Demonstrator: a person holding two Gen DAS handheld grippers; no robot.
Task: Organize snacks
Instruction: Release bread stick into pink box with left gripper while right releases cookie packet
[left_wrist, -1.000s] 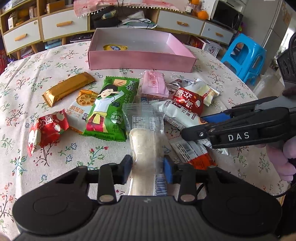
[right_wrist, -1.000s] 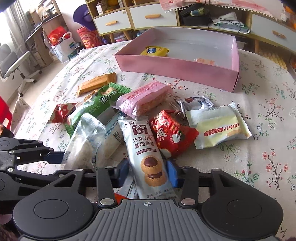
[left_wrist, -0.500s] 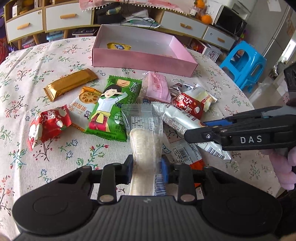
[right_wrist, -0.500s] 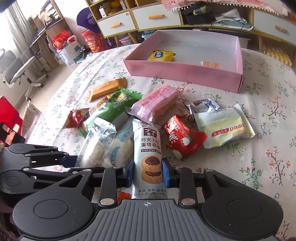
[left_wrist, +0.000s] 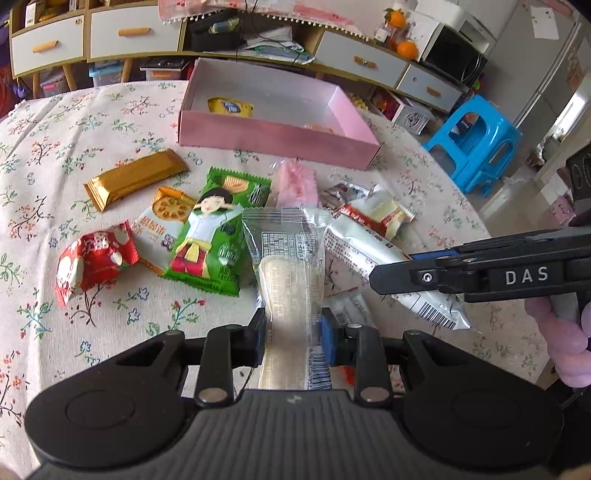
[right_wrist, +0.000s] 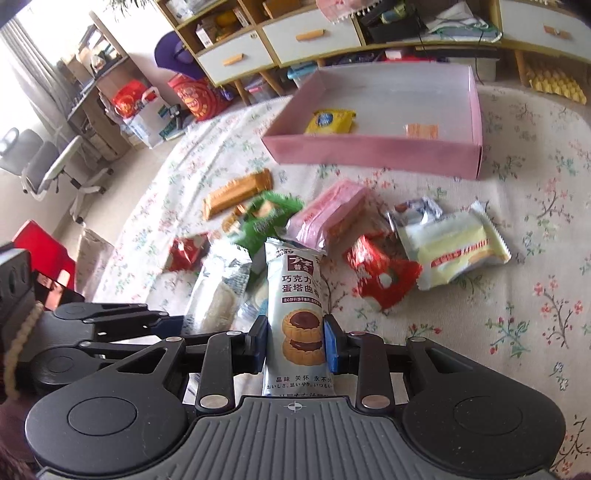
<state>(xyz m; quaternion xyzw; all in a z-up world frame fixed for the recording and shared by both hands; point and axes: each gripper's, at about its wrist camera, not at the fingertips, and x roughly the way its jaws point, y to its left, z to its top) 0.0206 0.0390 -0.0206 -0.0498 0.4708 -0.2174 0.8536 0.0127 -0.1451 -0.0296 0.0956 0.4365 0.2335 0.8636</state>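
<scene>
Both grippers loaded: left gripper (left_wrist: 293, 328) clamps the clear rice-cake packet (left_wrist: 290, 280), right gripper (right_wrist: 294, 341) clamps the chocolate tart packet (right_wrist: 297, 317), both lengthwise toward the pink box (right_wrist: 373, 151) at the table's far edge.

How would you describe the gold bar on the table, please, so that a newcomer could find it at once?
Start at the pink box at the far side of the flowered tablecloth. Just in front of its left corner lies the gold bar, at the left edge of the snack pile, beyond the red packet. It is the only long, shiny, plain gold wrapper with no picture.
</scene>
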